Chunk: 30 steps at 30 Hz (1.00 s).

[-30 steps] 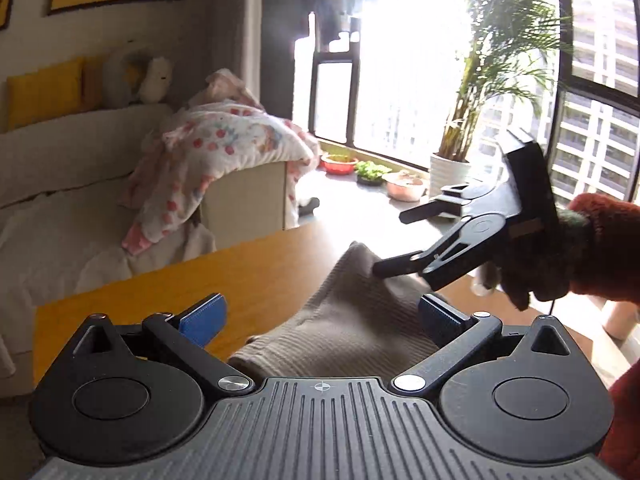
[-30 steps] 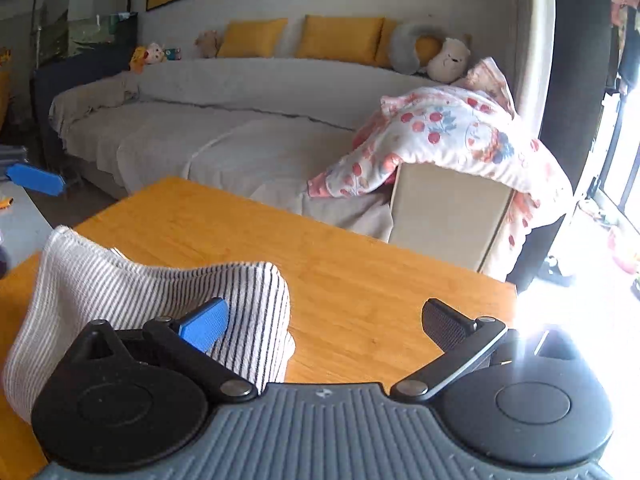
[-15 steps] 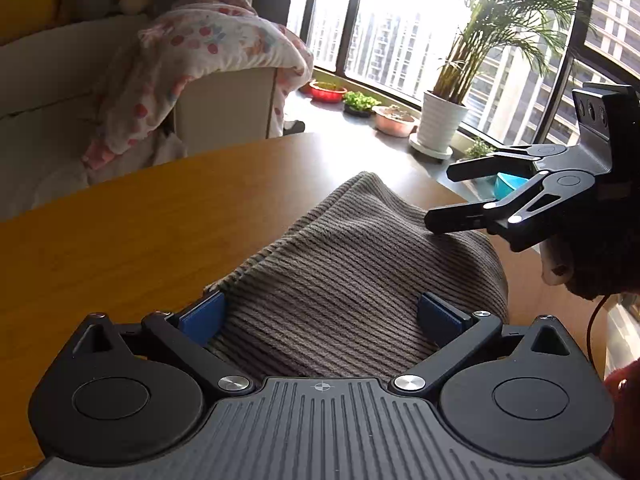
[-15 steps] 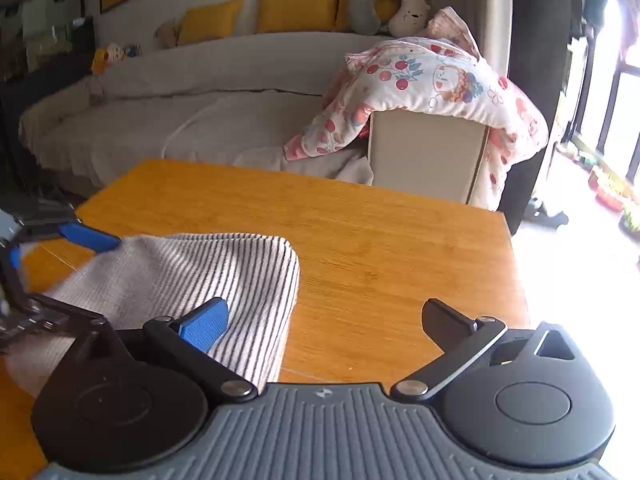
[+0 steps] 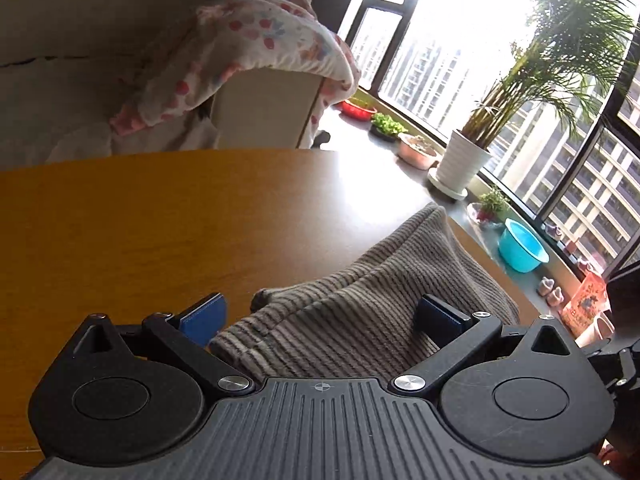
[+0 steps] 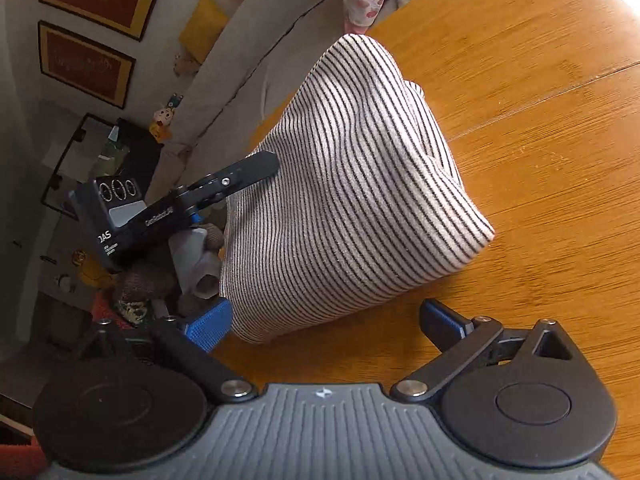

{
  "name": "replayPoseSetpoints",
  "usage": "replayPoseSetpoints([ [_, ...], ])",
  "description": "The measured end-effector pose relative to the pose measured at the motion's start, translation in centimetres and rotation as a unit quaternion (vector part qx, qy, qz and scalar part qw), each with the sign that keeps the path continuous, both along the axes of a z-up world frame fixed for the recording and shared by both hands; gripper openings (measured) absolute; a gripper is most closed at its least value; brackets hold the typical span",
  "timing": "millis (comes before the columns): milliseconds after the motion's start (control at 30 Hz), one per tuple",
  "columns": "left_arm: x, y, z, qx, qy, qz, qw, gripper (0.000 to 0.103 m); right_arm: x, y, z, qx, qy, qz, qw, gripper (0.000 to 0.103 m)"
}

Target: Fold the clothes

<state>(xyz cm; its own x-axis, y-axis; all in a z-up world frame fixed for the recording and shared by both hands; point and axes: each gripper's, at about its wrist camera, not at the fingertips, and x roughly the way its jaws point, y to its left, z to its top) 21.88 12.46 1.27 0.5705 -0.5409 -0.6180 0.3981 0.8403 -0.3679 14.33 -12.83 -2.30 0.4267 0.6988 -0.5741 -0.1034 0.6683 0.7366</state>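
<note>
- striped garment [image 6: 352, 184] bunched in a loose heap on wooden table [image 6: 540, 120], toward table's left edge in right wrist view; part of cloth hanging past that edge.
- in left wrist view same garment [image 5: 360, 312] sits near table's [image 5: 140, 232] right edge, close to its far right corner.
- left gripper [image 5: 320, 316]: jaws apart, blue pads either side of the cloth, not pressing; fabric lying between them, close to the camera body.
- from right wrist view, left gripper [image 6: 256, 168] seen side-on off table's left edge, upper finger tip touching or just beside the cloth's left side; can't tell which.
- right gripper [image 6: 324, 324]: jaws wide apart but just been closing in a bit; garment's near hem between the pads, left blue pad [image 6: 208, 326] just beside the cloth, right pad over bare wood, no clamp.
- right gripper rolled, so table looks tilted in its view.
- bkgd: sofa w/ flowered blanket [image 5: 256, 48] beyond table's far edge, potted palm [image 5: 520, 92] and blue basin [image 5: 520, 252] by window sill past right edge.
</note>
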Motion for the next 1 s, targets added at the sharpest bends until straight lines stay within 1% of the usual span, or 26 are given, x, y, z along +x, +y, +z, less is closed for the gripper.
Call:
replayPoseSetpoints([
  [67, 0.4, 1.3, -1.3, -0.047, 0.037, 0.008, 0.9982, 0.103, 1.0, 0.2, 0.0, -0.018, -0.008, -0.007, 1.0, 0.076],
  [133, -0.2, 2.1, -1.7, -0.063, 0.043, 0.012, 0.997, 0.103, 2.5, -0.2, 0.2, -0.034, -0.012, -0.023, 0.999, 0.075],
  [200, -0.8, 2.9, -2.1, -0.078, 0.049, 0.016, 0.9956, 0.103, 4.3, -0.5, 0.8, -0.061, -0.037, -0.038, 0.997, 0.075],
  [267, -2.1, 2.2, -1.9, -0.066, 0.045, 0.001, 0.9968, 0.103, 5.9, -0.1, 1.6, -0.105, -0.074, -0.043, 0.991, 0.075],
  [367, -4.1, 0.6, -1.7, -0.059, 0.042, -0.032, 0.9969, 0.103, 8.1, 1.4, 2.9, -0.188, -0.14, -0.041, 0.971, 0.075],
  [433, -5.7, -1.1, -1.8, -0.058, 0.039, -0.064, 0.9955, 0.103, 9.2, 2.8, 3.6, -0.236, -0.179, -0.03, 0.954, 0.076],
  [533, -7.9, -3.9, -2.3, -0.059, 0.03, -0.106, 0.9922, 0.103, 9.7, 4.8, 4.9, -0.305, -0.238, -0.008, 0.922, 0.087],
  [600, -9.1, -5.3, -2.5, -0.061, 0.022, -0.124, 0.9901, 0.103, 9.2, 5.1, 5.7, -0.332, -0.264, -0.001, 0.905, 0.092],
  [633, -9.4, -5.5, -2.5, -0.066, 0.023, -0.131, 0.989, 0.103, 8.6, 4.8, 6.1, -0.335, -0.273, -0.001, 0.902, 0.094],
  [667, -9.7, -5.6, -2.4, -0.072, 0.024, -0.137, 0.9877, 0.103, 7.8, 4.3, 6.5, -0.332, -0.279, -0.002, 0.901, 0.098],
  [733, -10.0, -4.7, -1.8, -0.084, 0.019, -0.148, 0.9853, 0.103, 6.3, 3.2, 7.4, -0.325, -0.292, -0.006, 0.899, 0.099],
  [800, -10.3, -3.4, -0.7, -0.095, 0.006, -0.152, 0.9837, 0.103, 4.2, 2.3, 7.9, -0.318, -0.313, -0.008, 0.895, 0.099],
  [833, -10.2, -2.5, 0.2, -0.104, -0.011, -0.143, 0.9843, 0.103, 3.2, 2.1, 8.0, -0.315, -0.326, -0.007, 0.891, 0.099],
  [900, -10.2, -0.7, 1.9, -0.121, -0.044, -0.123, 0.9841, 0.103, 1.1, 2.4, 7.7, -0.312, -0.351, 0.013, 0.883, 0.099],
  [967, -9.3, 0.8, 3.5, -0.149, -0.071, -0.089, 0.9822, 0.103, -0.4, 3.8, 6.6, -0.325, -0.369, 0.045, 0.87, 0.099],
  [1000, -8.7, 1.1, 4.1, -0.159, -0.082, -0.075, 0.9809, 0.103, -0.8, 4.7, 5.6, -0.333, -0.365, 0.068, 0.867, 0.099],
])
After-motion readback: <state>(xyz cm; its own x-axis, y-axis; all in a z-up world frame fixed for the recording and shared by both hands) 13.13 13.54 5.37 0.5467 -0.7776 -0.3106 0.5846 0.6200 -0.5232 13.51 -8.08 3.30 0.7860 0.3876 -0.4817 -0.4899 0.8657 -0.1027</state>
